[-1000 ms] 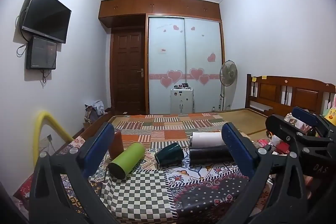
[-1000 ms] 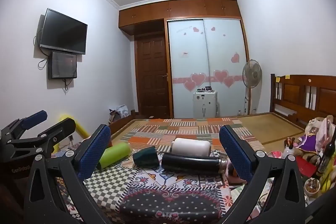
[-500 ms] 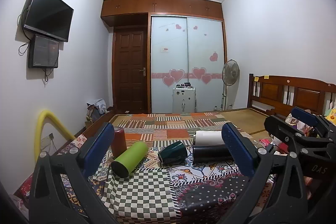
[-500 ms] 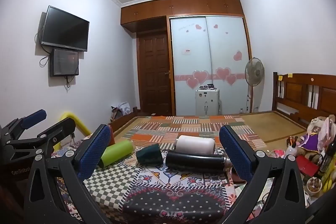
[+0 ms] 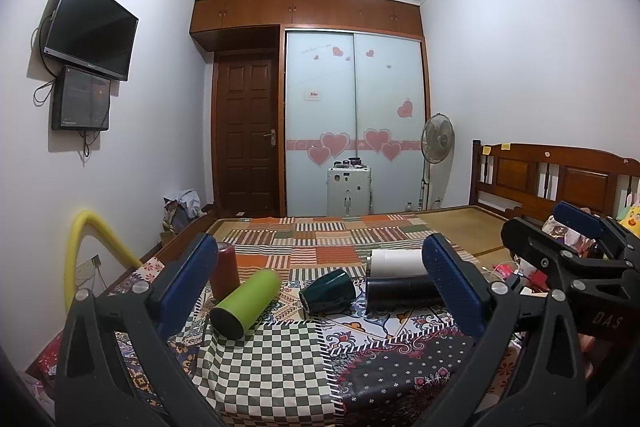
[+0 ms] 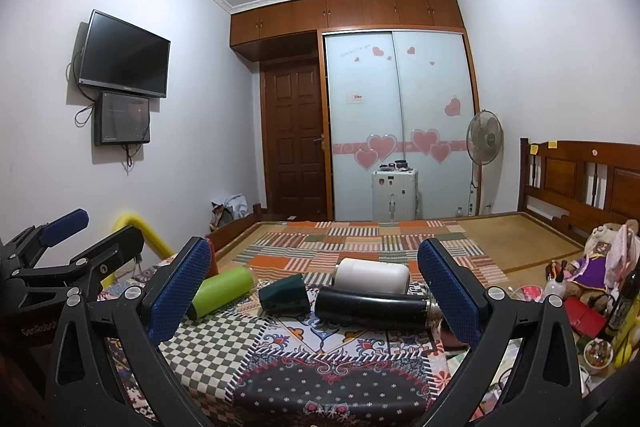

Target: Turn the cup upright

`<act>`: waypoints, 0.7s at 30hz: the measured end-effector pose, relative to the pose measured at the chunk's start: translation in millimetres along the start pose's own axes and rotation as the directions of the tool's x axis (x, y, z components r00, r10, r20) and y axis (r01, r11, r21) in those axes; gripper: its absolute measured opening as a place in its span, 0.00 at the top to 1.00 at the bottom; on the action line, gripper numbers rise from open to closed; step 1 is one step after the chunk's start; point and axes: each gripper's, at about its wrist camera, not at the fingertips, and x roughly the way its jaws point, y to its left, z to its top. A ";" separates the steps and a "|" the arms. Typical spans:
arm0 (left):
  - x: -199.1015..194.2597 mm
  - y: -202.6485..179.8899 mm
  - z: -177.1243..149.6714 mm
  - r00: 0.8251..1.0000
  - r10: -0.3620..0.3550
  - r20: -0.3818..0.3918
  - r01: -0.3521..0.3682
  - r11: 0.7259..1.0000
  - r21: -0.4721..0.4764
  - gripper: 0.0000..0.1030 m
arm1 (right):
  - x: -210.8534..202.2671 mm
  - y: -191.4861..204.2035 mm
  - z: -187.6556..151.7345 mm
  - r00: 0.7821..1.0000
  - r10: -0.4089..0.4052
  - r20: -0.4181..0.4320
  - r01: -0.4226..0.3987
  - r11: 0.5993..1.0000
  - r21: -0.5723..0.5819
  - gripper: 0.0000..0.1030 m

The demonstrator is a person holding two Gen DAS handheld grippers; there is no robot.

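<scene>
**A:** Going across the left wrist view, what's on the patterned cloth (image 5: 264, 359)?

**B:** At the left, a dark red cup (image 5: 225, 271) stands upright, partly behind a blue pad. Just right of it a green tumbler (image 5: 246, 303) lies on its side. Near the centre lies the dark green cup (image 5: 329, 295), tipped over with its mouth toward the lower left. Right of that, a black flask (image 5: 400, 297) lies flat with a white flask (image 5: 396, 262) behind it.

**B:** The left gripper (image 5: 320, 291) has its jaws wide apart and empty; so does the right gripper (image 6: 314, 291), both well short of the cups.

**A:** Which cup, and how will it handle?

**B:** Probably the dark green one, though the green tumbler is down too. It looks rigid, glossy and light, perhaps ceramic, so slippery and breakable. It may roll on the cloth.

**A:** Where to grip?

**B:** Across the side wall near mid-body, pads on opposite sides, then pivot it onto its base.
</scene>
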 end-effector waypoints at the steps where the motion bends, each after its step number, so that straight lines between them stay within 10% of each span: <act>1: -0.2 0.5 0.1 1.000 -0.001 -0.001 0.001 1.000 -0.001 0.00 | -0.2 -0.6 0.4 1.000 0.000 -0.001 0.000 1.000 0.001 0.00; 21: -0.2 11.2 -3.1 1.000 0.028 0.005 -0.028 1.000 -0.005 0.00 | 0.1 0.1 2.4 1.000 0.007 0.003 -0.007 1.000 -0.001 0.00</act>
